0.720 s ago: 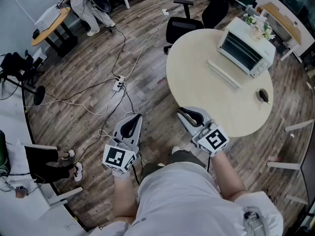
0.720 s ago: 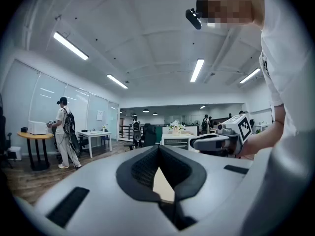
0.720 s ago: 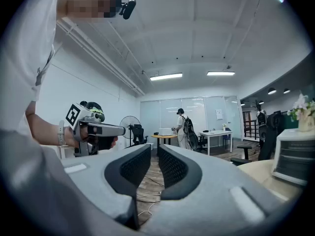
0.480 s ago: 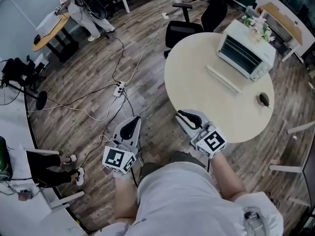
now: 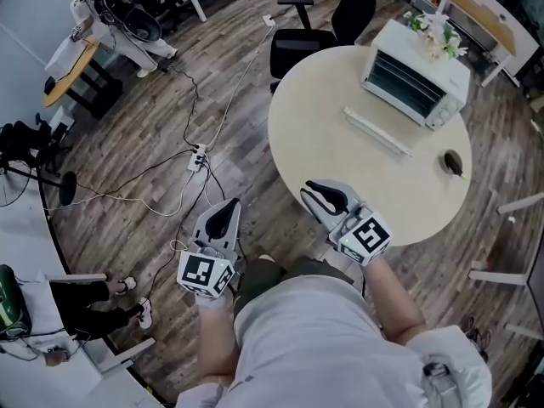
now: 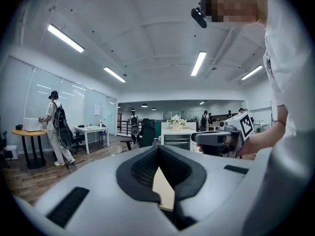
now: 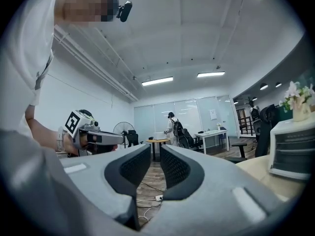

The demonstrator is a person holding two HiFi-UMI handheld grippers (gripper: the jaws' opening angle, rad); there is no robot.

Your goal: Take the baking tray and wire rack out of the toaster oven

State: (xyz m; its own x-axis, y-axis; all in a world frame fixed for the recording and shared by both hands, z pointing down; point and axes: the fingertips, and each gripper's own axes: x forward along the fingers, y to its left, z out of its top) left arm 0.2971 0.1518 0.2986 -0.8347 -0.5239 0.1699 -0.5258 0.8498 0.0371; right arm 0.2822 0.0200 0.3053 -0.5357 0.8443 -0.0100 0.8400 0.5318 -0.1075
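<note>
The white toaster oven (image 5: 414,82) stands at the far side of the round beige table (image 5: 340,151), its dark front facing me. A long pale bar (image 5: 378,131) lies just in front of that face. I cannot make out the baking tray or wire rack from here. My left gripper (image 5: 223,219) hangs over the wooden floor, left of the table, its tips touching and nothing held. My right gripper (image 5: 327,198) is at the table's near edge, far from the oven, with a narrow empty gap between its jaws. The oven also shows in the left gripper view (image 6: 176,137) and the right gripper view (image 7: 294,149).
A small dark object (image 5: 453,161) lies on the table right of the oven. Flowers (image 5: 438,31) sit on the oven's top. A black office chair (image 5: 297,45) stands behind the table. Cables and a power strip (image 5: 197,151) trail across the floor at left. A person (image 5: 102,15) stands far left.
The head view has shifted, so the table and oven sit a little higher and more to the left. The table's edge is nearer my right gripper. Neither gripper's jaws have changed.
</note>
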